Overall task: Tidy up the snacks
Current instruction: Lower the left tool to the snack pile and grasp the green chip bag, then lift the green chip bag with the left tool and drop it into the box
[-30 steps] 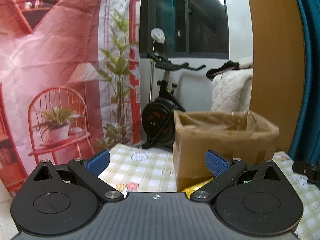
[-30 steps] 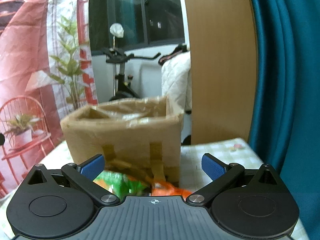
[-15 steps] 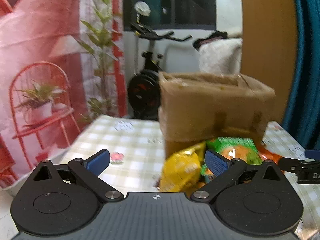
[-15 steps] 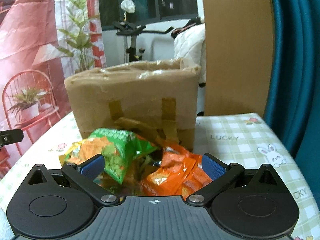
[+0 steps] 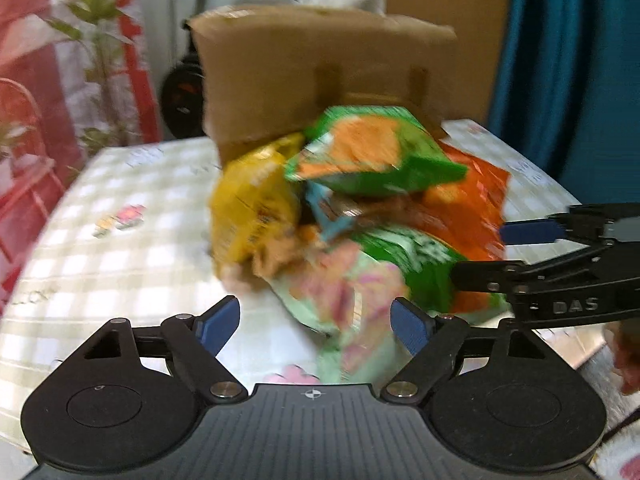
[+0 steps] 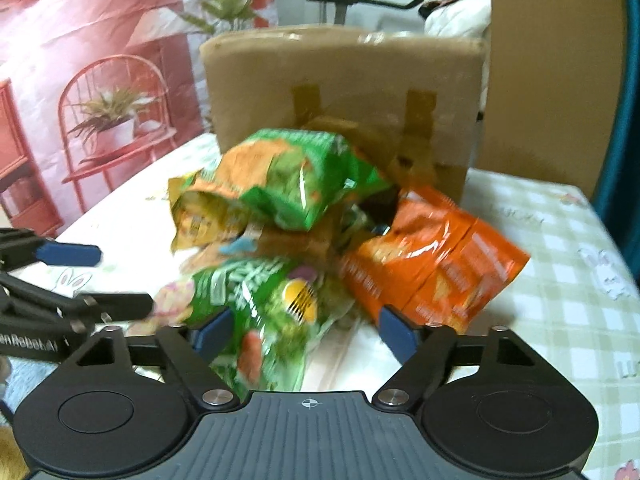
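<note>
A pile of snack bags lies on the checked tablecloth in front of a brown cardboard box (image 5: 320,76) (image 6: 344,92). It holds a yellow bag (image 5: 252,208), a green-and-orange bag on top (image 5: 372,152) (image 6: 296,176), an orange bag (image 5: 472,204) (image 6: 436,272) and a pale green bag nearest me (image 5: 344,300) (image 6: 272,312). My left gripper (image 5: 316,320) is open just before the pale green bag. My right gripper (image 6: 300,330) is open with the near green bag between its fingers, not clamped. Each gripper shows in the other's view.
The table (image 5: 120,248) (image 6: 560,280) ends close to the box at the back. A teal curtain (image 5: 568,60) and a wooden panel (image 6: 548,68) stand on the right. A red printed backdrop (image 6: 80,80) and an exercise bike are behind.
Both grippers have tipped down and moved in toward the snack pile, which now fills the views. The jaws have stayed open.
</note>
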`<action>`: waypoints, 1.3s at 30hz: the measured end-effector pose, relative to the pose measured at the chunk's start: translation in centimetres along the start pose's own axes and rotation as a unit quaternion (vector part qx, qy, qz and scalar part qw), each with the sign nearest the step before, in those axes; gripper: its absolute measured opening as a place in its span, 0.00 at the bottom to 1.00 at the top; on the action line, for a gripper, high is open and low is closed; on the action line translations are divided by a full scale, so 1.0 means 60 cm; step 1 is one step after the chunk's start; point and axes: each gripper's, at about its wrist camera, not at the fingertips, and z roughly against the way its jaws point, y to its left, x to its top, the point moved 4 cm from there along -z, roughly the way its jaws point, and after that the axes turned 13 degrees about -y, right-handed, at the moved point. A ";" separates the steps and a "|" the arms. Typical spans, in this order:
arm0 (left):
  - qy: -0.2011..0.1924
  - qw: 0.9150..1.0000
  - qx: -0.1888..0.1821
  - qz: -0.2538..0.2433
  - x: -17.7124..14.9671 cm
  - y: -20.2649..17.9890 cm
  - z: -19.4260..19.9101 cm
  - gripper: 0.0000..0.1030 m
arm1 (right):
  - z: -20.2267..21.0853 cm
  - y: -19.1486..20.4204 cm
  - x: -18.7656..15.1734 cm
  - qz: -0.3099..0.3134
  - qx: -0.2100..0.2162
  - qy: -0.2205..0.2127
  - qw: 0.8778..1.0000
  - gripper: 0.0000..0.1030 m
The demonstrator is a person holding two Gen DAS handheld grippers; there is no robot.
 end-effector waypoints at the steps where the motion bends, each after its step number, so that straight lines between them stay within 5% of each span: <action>1: 0.003 1.000 -0.008 0.000 -0.001 -0.002 -0.001 0.82 | -0.002 0.001 -0.003 0.000 0.004 0.003 1.000 0.64; 8: 0.038 0.999 -0.025 0.010 -0.027 -0.010 -0.025 0.82 | -0.013 0.001 -0.025 -0.017 0.027 0.024 0.999 0.53; 11: 0.043 0.998 -0.035 0.009 -0.027 -0.010 -0.039 0.69 | -0.019 -0.002 -0.027 -0.027 0.037 0.026 0.999 0.45; 13: 0.045 0.997 -0.055 0.007 -0.025 -0.015 -0.043 0.51 | -0.023 -0.003 -0.027 -0.032 0.040 0.027 0.998 0.42; 20: 0.039 0.997 -0.060 -0.009 -0.024 -0.022 -0.048 0.44 | -0.023 -0.002 -0.028 -0.038 0.054 0.029 0.997 0.27; 30: 0.063 0.993 -0.097 0.011 0.011 -0.012 -0.020 0.34 | 0.002 0.014 0.009 -0.057 0.067 0.094 0.992 0.23; 39: 0.045 0.993 -0.114 -0.001 0.029 -0.026 0.000 0.33 | 0.060 0.013 0.015 -0.073 0.069 0.091 0.991 0.21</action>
